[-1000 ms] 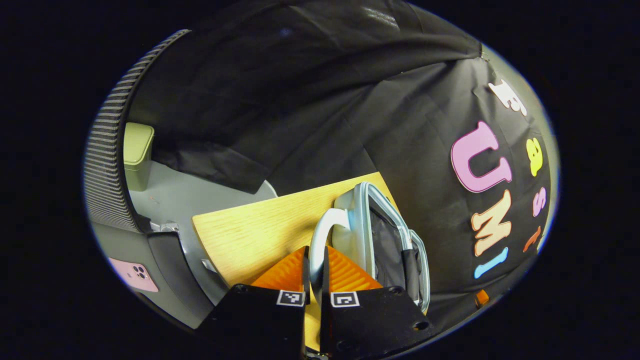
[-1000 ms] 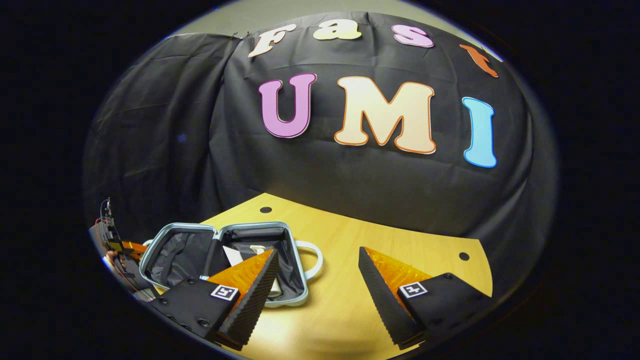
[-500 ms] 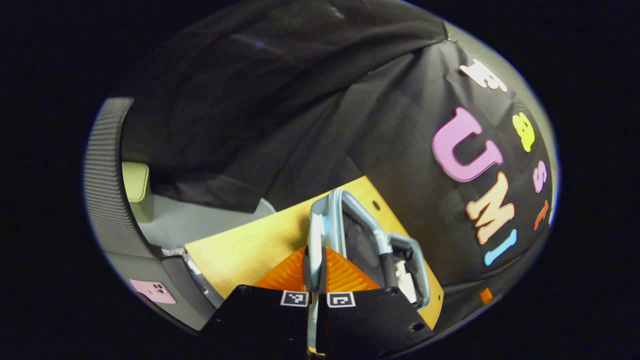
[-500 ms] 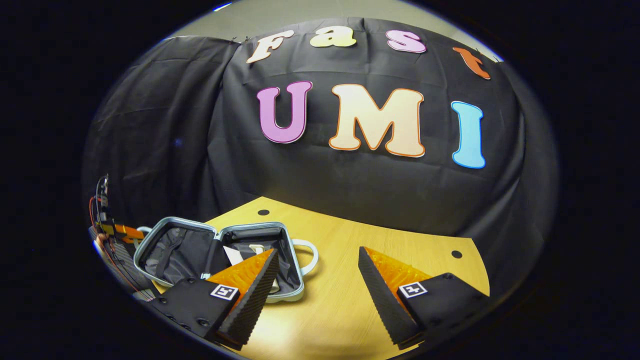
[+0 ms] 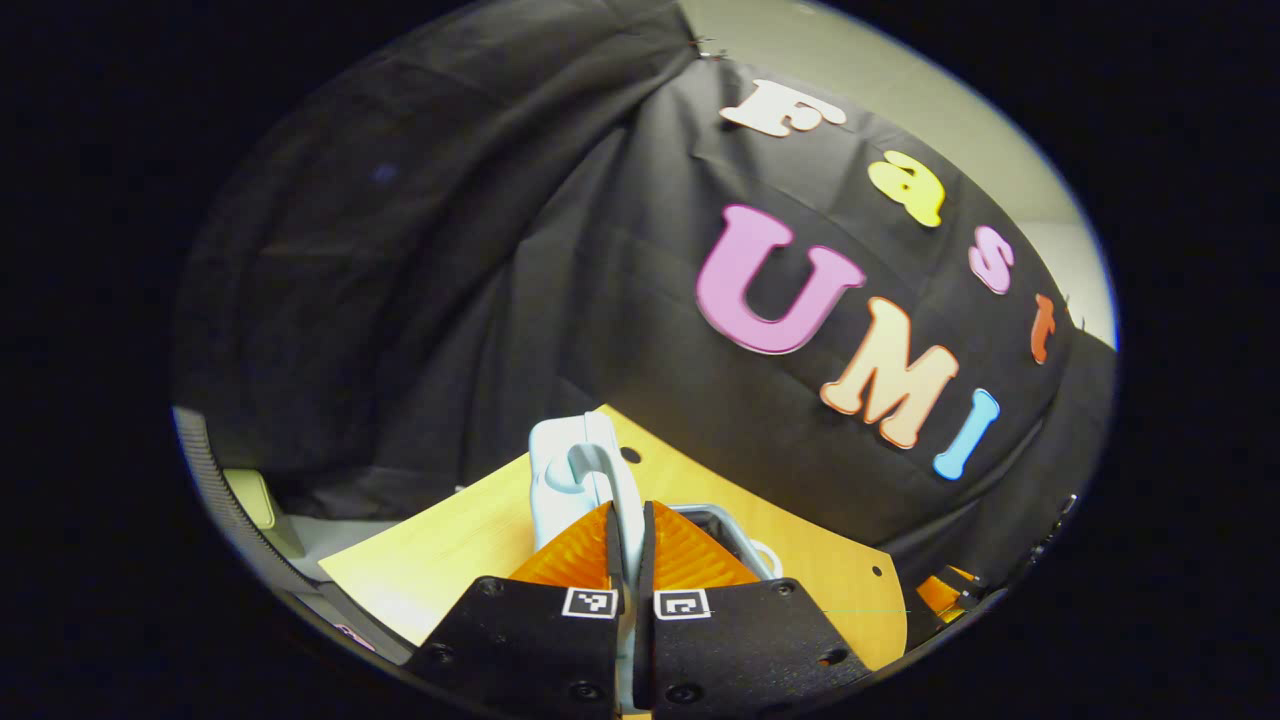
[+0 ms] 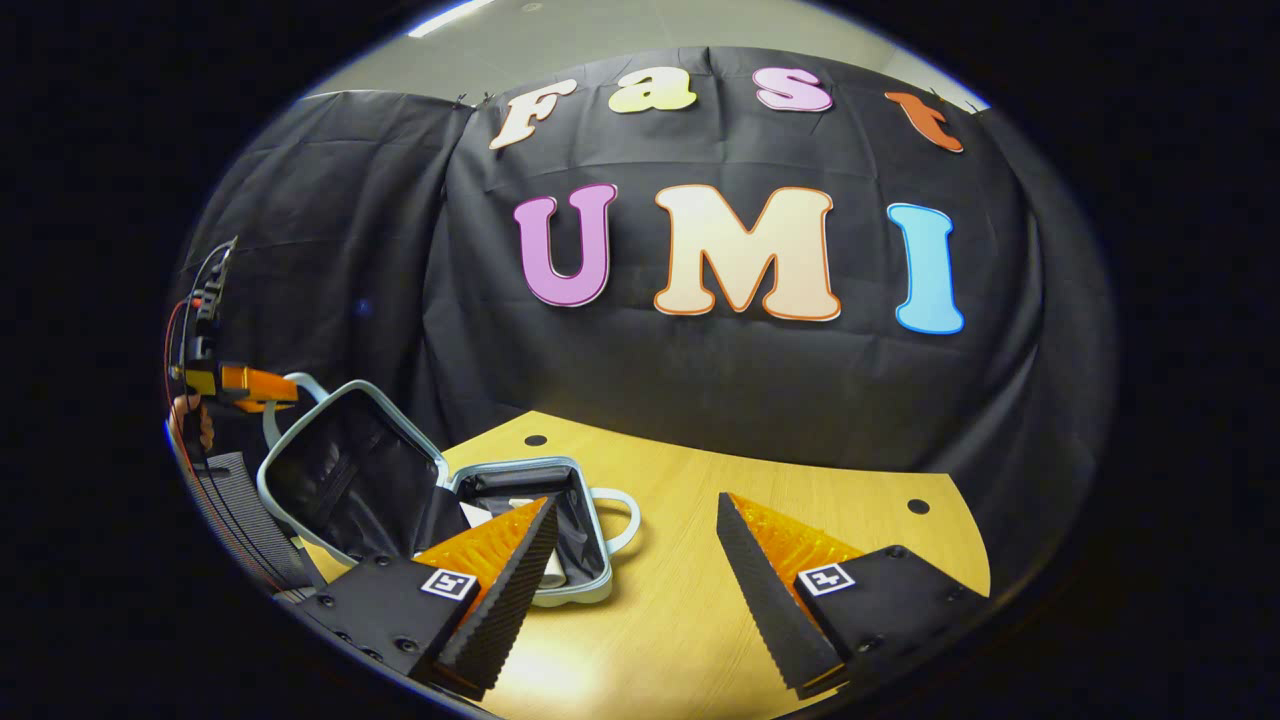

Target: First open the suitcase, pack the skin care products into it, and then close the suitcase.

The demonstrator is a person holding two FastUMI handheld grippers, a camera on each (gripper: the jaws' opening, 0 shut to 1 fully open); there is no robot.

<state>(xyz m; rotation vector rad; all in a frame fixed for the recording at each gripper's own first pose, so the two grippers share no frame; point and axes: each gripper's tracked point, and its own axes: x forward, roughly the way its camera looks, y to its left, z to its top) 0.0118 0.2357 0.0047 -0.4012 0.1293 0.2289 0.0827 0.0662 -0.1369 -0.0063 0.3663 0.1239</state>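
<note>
A small light-blue suitcase (image 6: pixel 590 590) lies open on the wooden table (image 6: pixel 690 620). Its base half rests flat with white skin care products (image 6: pixel 553 573) inside. The dark-lined lid (image 6: pixel 345 470) stands raised at a slant on the left. My left gripper (image 5: pixel 628 530) is shut on the lid's handle (image 5: pixel 585 465), with the base's rim (image 5: pixel 735 525) just beyond it. In the right gripper view the left gripper (image 6: pixel 245 383) shows at the lid's top edge. My right gripper (image 6: pixel 635 500) hangs open above the table, right of the base, holding nothing.
A ribbed chair back (image 5: pixel 215 480) and a pale green bin (image 5: pixel 255 500) sit off the table's left end. Small holes (image 6: pixel 918 507) mark the tabletop near its far edge. Bare tabletop lies right of the suitcase.
My left gripper has lifted the lid by its handle from lying flat to standing at a slant over the base. The right gripper has stayed put and open.
</note>
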